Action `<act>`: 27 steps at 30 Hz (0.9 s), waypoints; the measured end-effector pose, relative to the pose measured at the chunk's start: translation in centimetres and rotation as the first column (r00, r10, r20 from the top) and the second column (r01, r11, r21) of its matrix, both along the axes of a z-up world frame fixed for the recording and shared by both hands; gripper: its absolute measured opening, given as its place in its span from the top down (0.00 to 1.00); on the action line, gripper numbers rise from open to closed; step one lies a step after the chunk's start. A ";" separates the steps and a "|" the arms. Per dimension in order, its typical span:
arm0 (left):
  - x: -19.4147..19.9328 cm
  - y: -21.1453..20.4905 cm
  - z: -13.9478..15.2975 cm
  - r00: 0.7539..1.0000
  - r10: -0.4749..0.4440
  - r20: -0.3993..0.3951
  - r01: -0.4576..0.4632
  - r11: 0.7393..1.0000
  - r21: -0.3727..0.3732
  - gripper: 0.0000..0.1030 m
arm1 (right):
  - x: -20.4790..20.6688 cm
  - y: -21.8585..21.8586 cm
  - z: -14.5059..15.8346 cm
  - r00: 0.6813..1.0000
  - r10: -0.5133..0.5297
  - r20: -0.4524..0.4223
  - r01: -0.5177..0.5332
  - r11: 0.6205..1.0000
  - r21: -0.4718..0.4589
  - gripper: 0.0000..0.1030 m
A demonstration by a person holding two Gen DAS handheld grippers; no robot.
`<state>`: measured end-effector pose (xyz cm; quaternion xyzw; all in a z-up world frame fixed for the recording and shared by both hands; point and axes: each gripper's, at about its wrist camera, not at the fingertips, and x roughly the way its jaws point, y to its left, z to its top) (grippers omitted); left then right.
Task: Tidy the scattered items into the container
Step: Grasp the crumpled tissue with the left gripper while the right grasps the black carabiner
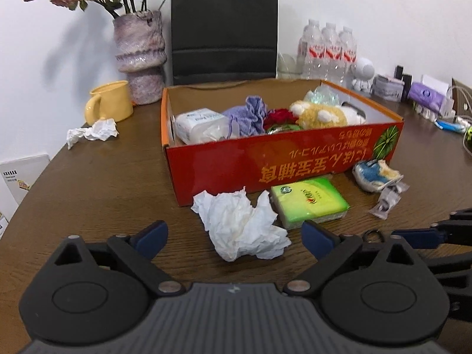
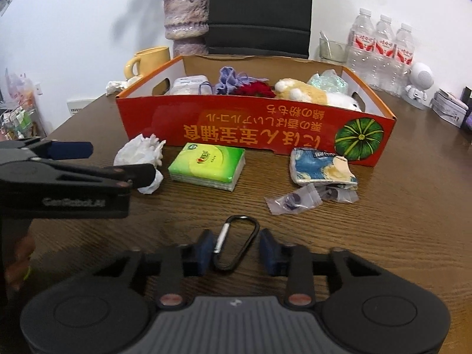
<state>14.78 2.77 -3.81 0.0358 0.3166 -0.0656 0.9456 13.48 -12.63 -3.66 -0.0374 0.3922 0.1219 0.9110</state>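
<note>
Roughly half done, judging by how things lie. Already inside the orange cardboard box (image 1: 265, 165): a white tissue pack (image 1: 200, 125), a purple drawstring pouch (image 1: 250, 115), something red like a fabric rose (image 1: 278, 118), a yellow-and-white plush toy (image 1: 321, 115) and a crinkled glittery bag (image 1: 321, 94) at the back.

Still out on the table (image 1: 103, 191), just in front of the box's near wall: a large crumpled tissue (image 1: 244, 230), a green tissue pack (image 1: 306, 202), a torn-open blue-and-white tissue pack (image 1: 374, 174) and small clear plastic bags (image 1: 386, 203) with dark bits inside. Nearer the viewer, a black carabiner (image 2: 221, 240) with a silver gate, lying flat and slanted on the wood. Also loose: a second crumpled tissue (image 1: 91, 131) beside the yellow mug (image 1: 109, 104), well apart from the rest.

Left gripper (image 1: 234, 233): fingers spread wide, one either side of the large crumpled tissue, not pressing it. Right gripper (image 2: 237, 250): fingers drawn narrow, bracketing the carabiner, left pad looking right against the gate; cannot tell whether both pads press.

Box itself: shallow, open-topped, red-orange with upside-down yellow lettering and a green pumpkin picture, cut-out handles in the end walls, plenty of room left near the front.
</note>
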 end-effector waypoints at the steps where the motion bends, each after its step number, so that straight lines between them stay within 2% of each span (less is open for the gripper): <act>1: 0.3 -0.1 -0.2 1.000 -0.007 -0.006 0.007 1.000 0.004 0.09 | 0.0 -0.1 0.0 1.000 -0.003 -0.001 0.003 1.000 0.000 0.78; 2: 0.6 -0.1 -0.4 1.000 -0.011 -0.014 0.011 1.000 0.009 0.11 | 0.0 -0.2 0.0 1.000 -0.004 -0.003 0.004 1.000 0.002 0.78; 3: 0.8 -0.2 -0.7 1.000 -0.012 -0.025 0.013 1.000 0.013 0.18 | -0.1 -0.3 0.1 1.000 -0.001 -0.005 0.001 1.000 0.004 0.78; 5: 1.4 -0.2 -1.4 0.998 -0.008 -0.059 0.009 1.000 0.013 0.38 | -0.1 -0.4 0.1 1.000 0.001 -0.005 -0.001 1.000 0.007 0.79; 6: 1.3 -0.2 -1.4 0.999 -0.013 -0.050 0.013 1.000 0.005 0.49 | -0.1 -0.5 0.1 1.000 0.001 -0.005 -0.001 1.000 0.009 0.79; 7: 1.3 -0.2 -1.2 0.999 -0.016 -0.045 0.016 1.000 0.008 0.67 | 0.0 -0.6 0.2 1.000 0.002 -0.005 -0.002 1.000 0.012 0.80; 9: 1.1 0.1 -1.1 0.999 -0.004 -0.044 0.003 1.000 -0.011 0.69 | 0.0 -0.6 0.2 1.000 0.009 0.000 -0.009 1.000 0.012 0.81; 10: 1.0 0.2 -1.1 0.999 0.003 -0.044 -0.004 1.000 -0.015 0.69 | 0.0 -0.6 0.3 1.000 0.013 0.008 -0.013 1.000 0.012 0.91; 11: 0.8 0.3 -1.1 0.999 0.009 -0.044 -0.010 1.000 -0.015 0.69 | 0.0 -0.6 0.4 1.000 0.018 0.013 -0.019 1.000 0.014 0.96; 19: -0.5 0.4 -0.7 0.999 0.000 -0.043 -0.002 0.999 -0.041 0.69 | -0.2 -1.0 0.5 1.000 0.019 0.025 -0.020 0.999 0.027 0.97; 21: -0.8 0.3 -0.6 0.999 0.001 -0.042 -0.003 0.999 -0.048 0.69 | -0.3 -1.2 0.8 0.999 0.007 0.037 -0.008 1.000 0.023 0.91; 22: -1.0 0.4 -0.6 0.999 0.002 -0.041 -0.004 0.999 -0.052 0.69 | -0.3 -1.2 0.8 0.999 0.002 0.039 -0.003 1.000 0.016 0.81; 23: -1.1 0.4 -0.6 0.999 0.003 -0.041 -0.006 0.998 -0.055 0.69 | -0.3 -1.3 0.9 0.999 -0.003 0.039 0.002 1.000 0.014 0.65; 24: -1.2 0.5 -0.5 0.999 0.005 -0.042 -0.007 0.998 -0.057 0.69 | -0.2 -1.3 0.8 0.999 -0.007 0.038 0.006 1.000 0.015 0.59; 25: -1.3 0.5 -0.5 0.999 0.007 -0.041 -0.010 0.998 -0.059 0.69 | 0.0 -1.3 0.8 0.999 -0.009 0.035 0.009 1.000 0.011 0.55; 27: -1.6 0.7 -0.3 0.999 0.013 -0.040 -0.016 0.998 -0.065 0.69 | 0.4 -1.3 0.7 1.000 -0.008 0.015 0.008 1.000 0.009 0.56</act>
